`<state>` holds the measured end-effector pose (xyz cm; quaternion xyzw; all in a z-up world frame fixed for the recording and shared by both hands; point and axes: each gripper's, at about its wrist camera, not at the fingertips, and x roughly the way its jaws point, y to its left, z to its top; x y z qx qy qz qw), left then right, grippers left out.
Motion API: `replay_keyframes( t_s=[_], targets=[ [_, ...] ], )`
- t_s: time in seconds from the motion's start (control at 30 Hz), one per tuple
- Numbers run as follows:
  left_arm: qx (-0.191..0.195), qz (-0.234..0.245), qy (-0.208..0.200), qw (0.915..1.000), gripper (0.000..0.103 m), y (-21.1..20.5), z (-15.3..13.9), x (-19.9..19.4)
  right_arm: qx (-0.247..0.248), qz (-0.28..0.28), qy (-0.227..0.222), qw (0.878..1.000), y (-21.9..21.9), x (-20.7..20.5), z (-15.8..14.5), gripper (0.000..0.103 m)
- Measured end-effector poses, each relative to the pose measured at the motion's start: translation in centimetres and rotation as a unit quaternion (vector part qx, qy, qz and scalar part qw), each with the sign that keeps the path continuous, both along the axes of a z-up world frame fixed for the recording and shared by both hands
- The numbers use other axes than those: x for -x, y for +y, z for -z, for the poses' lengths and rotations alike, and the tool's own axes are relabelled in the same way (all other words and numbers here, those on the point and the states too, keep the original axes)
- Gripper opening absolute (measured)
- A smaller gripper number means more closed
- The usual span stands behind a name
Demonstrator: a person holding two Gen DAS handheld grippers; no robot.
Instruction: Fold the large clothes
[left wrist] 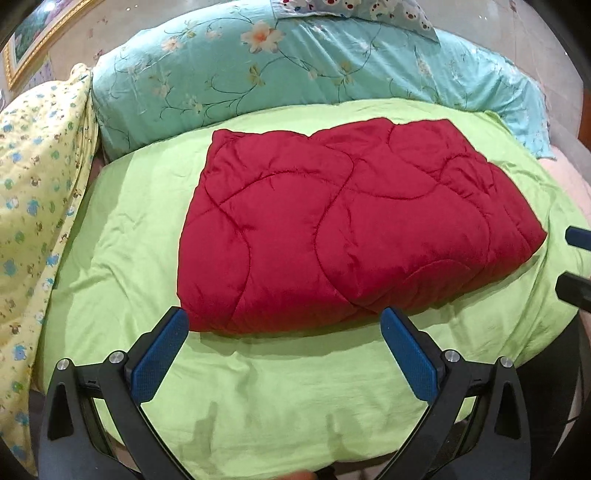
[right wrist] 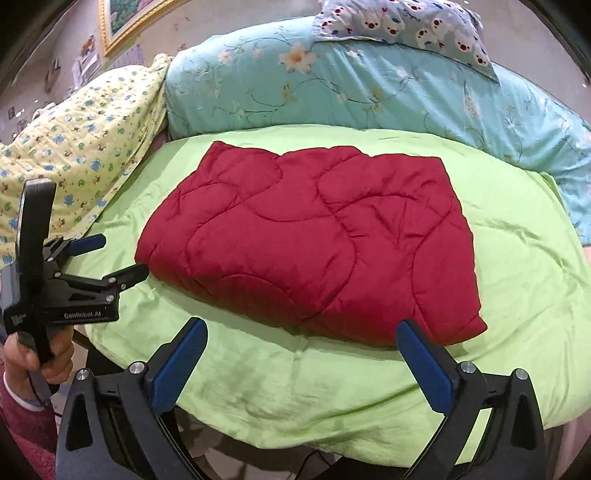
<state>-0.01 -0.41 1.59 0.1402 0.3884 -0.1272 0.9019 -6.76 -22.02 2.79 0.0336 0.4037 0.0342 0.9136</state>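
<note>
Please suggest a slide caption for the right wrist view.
Folded red quilt lying on the green bedsheet, both the right gripper and left gripper open and empty.

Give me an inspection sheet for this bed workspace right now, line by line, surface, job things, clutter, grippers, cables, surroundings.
Surface: green sheet covering the bed, wrinkled.
Job's things: red quilted item lying folded on the sheet, touched by neither gripper.
Clutter: teal floral duvet bunched behind; yellow patterned quilt at the left; bear-print pillow on top of the duvet.
Grippers: left gripper open, empty, short of the near edge; right gripper open, empty.
Cables: thin dark cable below the bed edge.
Surroundings: gold-framed picture on the wall.
</note>
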Motion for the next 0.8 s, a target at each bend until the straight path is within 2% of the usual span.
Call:
replay_keyframes(
  t_s=[0.17,0.4,0.8],
  targets=[
    [-0.026,-0.012,0.015,0.9995,0.103,-0.5,1.2,-0.9,-0.013,0.016,0.027,0.999,-0.9,-1.3,1.6,0.103],
    [-0.029,-0.026,0.032,0.9987,0.103,-0.8,1.9,-2.5,-0.029,0.028,0.049,0.998,-1.7,-2.9,3.0,0.103],
    [-0.049,-0.027,0.022,0.9982,0.103,-1.7,1.5,-4.5,-0.005,0.017,0.057,0.998,-1.3,-5.4,2.4,0.103]
  ],
)
